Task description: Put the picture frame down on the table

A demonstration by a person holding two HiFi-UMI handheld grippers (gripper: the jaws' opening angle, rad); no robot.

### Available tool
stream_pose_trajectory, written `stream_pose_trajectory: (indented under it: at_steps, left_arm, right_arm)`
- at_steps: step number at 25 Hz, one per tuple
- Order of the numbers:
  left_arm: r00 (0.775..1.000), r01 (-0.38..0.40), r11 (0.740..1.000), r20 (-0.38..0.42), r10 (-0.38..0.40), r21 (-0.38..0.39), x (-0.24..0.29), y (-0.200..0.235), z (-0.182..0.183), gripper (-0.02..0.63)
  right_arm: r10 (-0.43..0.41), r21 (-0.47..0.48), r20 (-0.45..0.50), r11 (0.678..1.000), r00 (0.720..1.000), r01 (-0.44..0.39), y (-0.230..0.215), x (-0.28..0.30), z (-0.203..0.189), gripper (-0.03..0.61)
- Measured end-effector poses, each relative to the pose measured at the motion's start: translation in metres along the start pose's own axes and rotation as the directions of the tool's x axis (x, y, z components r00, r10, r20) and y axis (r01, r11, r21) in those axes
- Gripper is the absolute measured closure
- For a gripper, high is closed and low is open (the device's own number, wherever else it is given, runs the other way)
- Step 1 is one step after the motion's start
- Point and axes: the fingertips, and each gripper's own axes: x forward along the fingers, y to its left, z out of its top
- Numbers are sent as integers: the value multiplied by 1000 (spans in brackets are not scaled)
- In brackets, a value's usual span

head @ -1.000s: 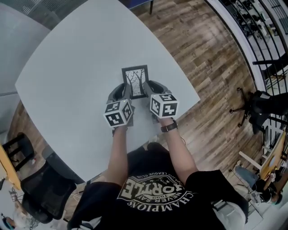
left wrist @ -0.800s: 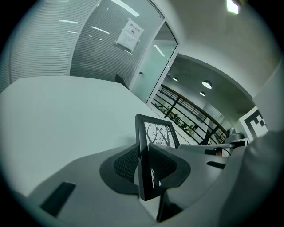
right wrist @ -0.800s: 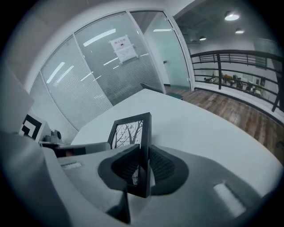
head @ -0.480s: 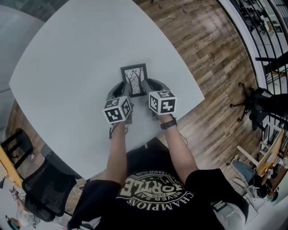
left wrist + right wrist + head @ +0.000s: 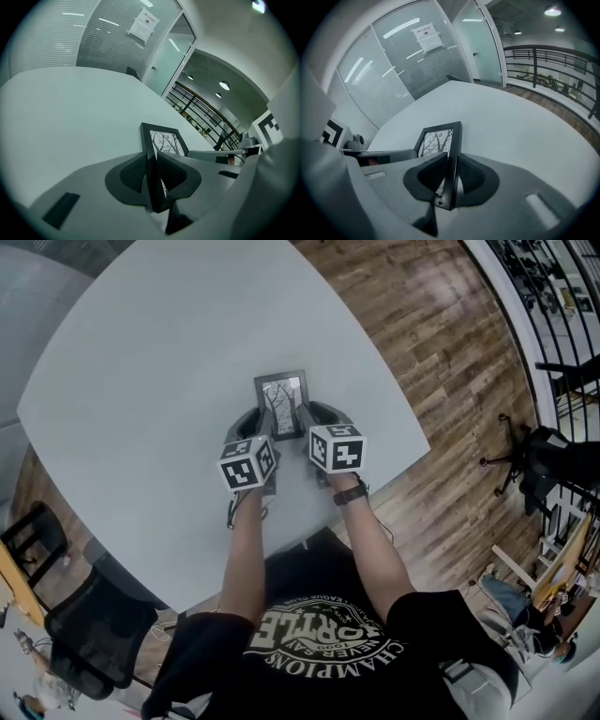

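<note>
A small black picture frame (image 5: 281, 397) with a bare-tree print is held between both grippers over the white table (image 5: 159, 381). My left gripper (image 5: 263, 425) is shut on the frame's left edge, and the frame (image 5: 161, 143) runs between its jaws. My right gripper (image 5: 302, 420) is shut on the right edge, the frame (image 5: 440, 139) clamped between its pads. In the head view the frame looks foreshortened, leaning back toward the tabletop. I cannot tell whether its far edge touches the table.
The table's right edge (image 5: 412, 427) meets wood flooring (image 5: 441, 343). A black office chair (image 5: 80, 634) stands at the lower left, another (image 5: 548, 451) at the right by a railing. Glass walls (image 5: 412, 61) stand beyond the table.
The frame has tipped back over the last second, its face now looking shorter from above. Both grippers have shifted slightly forward, still holding the frame's sides.
</note>
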Motion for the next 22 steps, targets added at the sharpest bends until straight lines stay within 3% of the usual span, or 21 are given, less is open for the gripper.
stream_pose_trajectory:
  at_steps: [9, 15, 22]
  left_arm:
    - [1000, 4, 1000, 3, -5, 29, 9, -4, -2, 538]
    - [999, 46, 996, -16, -45, 73, 0, -15, 0, 538]
    - [987, 39, 993, 150, -55, 109, -66, -44, 30, 538]
  right_arm:
    - [-39, -49, 3, 998, 999, 39, -7, 5, 0, 503]
    - [-25, -29, 20, 999, 999, 25, -12, -11, 3, 491]
    - [7, -109, 215, 994, 977, 17, 15, -83, 36, 492]
